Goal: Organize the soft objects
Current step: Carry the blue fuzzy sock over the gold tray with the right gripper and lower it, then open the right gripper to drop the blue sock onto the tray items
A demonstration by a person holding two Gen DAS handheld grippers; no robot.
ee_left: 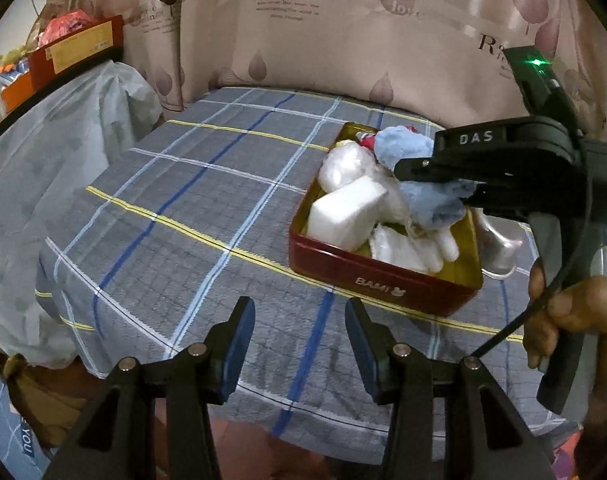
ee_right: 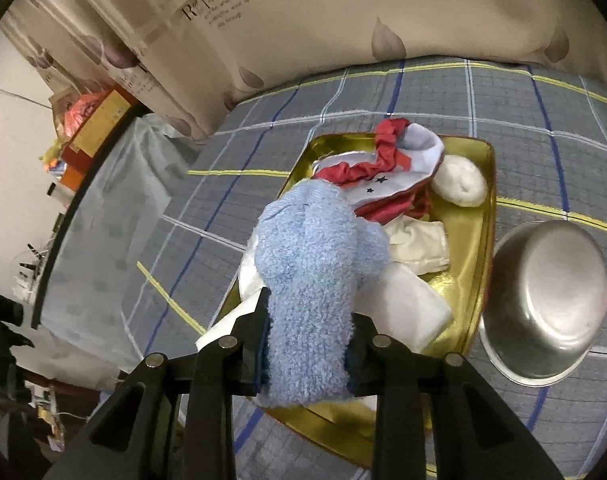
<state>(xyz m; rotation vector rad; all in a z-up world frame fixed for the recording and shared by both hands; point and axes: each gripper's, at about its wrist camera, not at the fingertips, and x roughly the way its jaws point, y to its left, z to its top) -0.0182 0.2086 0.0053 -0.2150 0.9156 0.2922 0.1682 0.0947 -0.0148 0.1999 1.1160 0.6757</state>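
A red tin with a gold inside stands on the plaid table; it also shows in the right wrist view. It holds a white foam block, white plastic bags, a red and white cloth and a white ball. My right gripper is shut on a fluffy blue cloth and holds it over the tin; from the left wrist view the gripper reaches in from the right. My left gripper is open and empty over the table's near edge.
An upturned steel bowl sits right of the tin. A pink patterned curtain hangs behind the table. A covered surface with red and orange boxes lies to the left.
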